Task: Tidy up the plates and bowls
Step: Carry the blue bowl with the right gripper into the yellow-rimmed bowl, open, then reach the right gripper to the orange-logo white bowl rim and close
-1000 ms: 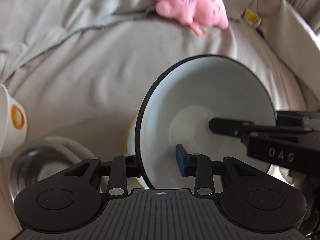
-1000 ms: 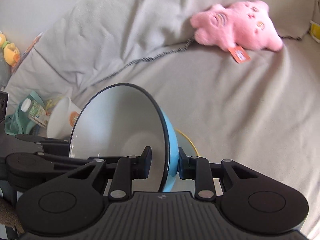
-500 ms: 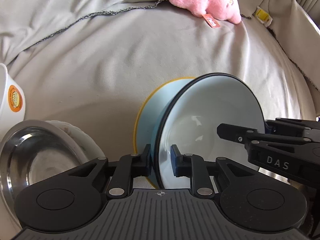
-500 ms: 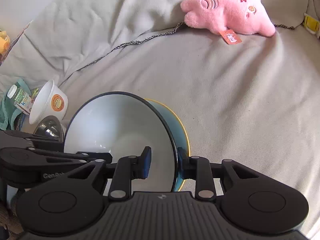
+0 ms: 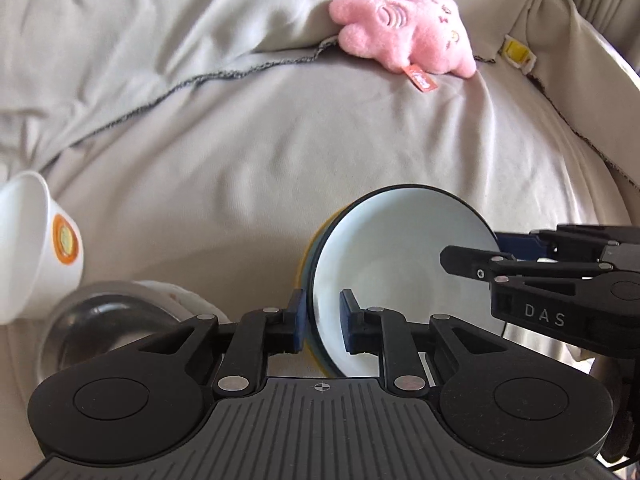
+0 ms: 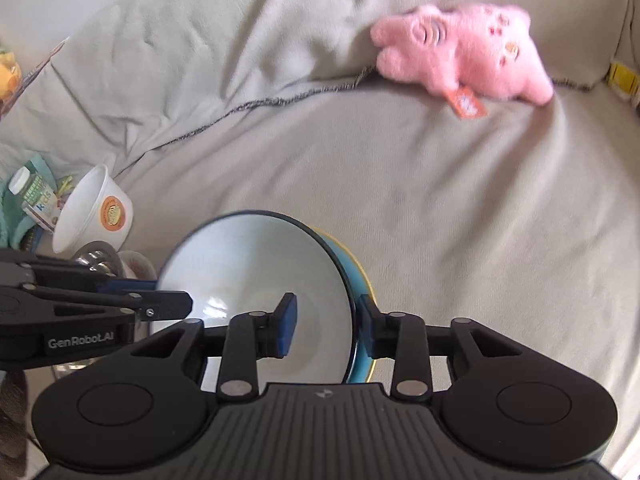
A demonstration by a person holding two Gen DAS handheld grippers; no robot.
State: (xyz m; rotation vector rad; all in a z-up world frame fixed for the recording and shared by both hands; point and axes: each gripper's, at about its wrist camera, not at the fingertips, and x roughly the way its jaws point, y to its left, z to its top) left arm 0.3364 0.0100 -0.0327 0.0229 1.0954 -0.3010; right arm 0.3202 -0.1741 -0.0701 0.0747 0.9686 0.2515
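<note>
A light blue bowl with a dark rim point(image 5: 396, 264) sits inside a blue bowl with a yellow rim point(image 6: 356, 276) on the grey sofa cover. My left gripper point(image 5: 323, 322) straddles the bowl's left rim with a gap at each pad, so it is open. My right gripper point(image 6: 327, 330) straddles the right rim point(image 6: 347, 300), also open with clear gaps. A steel bowl point(image 5: 100, 328) rests in a white patterned bowl point(image 5: 176, 296) at the left. A white paper cup with an orange logo point(image 5: 36, 248) lies on its side beside them.
A pink plush toy point(image 5: 404, 32) lies at the back of the sofa, also in the right wrist view point(image 6: 464, 52). A small carton and teal cloth point(image 6: 32, 200) lie far left. A yellow tag point(image 5: 516, 50) sits at the back right.
The blue-and-white bowl went from tilted and held up to resting in the yellow-rimmed bowl. Both grippers have opened off its rim and drawn back slightly.
</note>
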